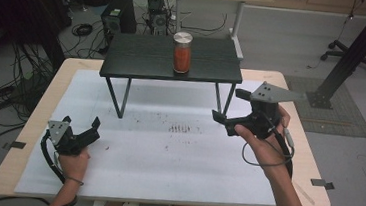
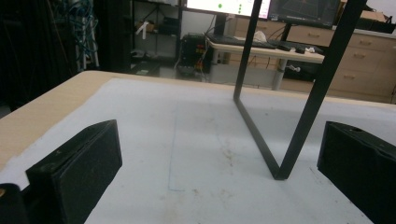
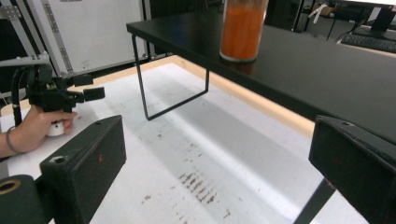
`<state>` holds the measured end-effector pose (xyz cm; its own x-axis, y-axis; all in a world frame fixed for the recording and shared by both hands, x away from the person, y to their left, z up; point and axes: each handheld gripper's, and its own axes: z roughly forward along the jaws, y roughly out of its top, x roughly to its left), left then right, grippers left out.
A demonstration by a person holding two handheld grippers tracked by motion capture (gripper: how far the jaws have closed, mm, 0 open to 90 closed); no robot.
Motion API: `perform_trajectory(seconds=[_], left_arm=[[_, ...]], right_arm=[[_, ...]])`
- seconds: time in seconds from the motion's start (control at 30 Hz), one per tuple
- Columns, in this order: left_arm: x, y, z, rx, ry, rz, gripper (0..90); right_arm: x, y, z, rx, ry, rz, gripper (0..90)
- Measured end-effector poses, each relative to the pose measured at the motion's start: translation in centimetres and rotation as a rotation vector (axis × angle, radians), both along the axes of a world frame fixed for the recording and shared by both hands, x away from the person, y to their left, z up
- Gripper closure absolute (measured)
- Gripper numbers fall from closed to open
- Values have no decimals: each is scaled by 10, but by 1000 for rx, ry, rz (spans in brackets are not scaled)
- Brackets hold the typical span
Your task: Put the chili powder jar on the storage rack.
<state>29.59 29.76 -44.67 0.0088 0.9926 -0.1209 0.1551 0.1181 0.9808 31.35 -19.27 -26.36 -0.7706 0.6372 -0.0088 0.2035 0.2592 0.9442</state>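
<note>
**Jar on stand, both tongs empty**

Jar (image 1: 182, 52) with orange contents and a metal lid stands upright on the black stand (image 1: 139, 59), near its front edge, right of centre. The stand sits at the far side of the desk (image 1: 166, 152). Right tongs (image 1: 227, 105) are held above the desk by the stand's right leg, jaws wide apart, nothing between them. Left tongs (image 1: 82, 122) rest low at the near left, jaws apart, empty, well apart from the jar.
</note>
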Motion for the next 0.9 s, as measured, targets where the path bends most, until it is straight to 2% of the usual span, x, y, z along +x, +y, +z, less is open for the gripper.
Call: perform_trajectory(seconds=[0.53, 0.9], left_arm=[[1, -3, 0, 18, 4, -2, 2], [0, -3, 0, 21, 6, -4, 2]], right_arm=[[-15, -11, -34, -7, 22, -7, 34], [-15, -8, -54, -26, 45, 1, 34]])
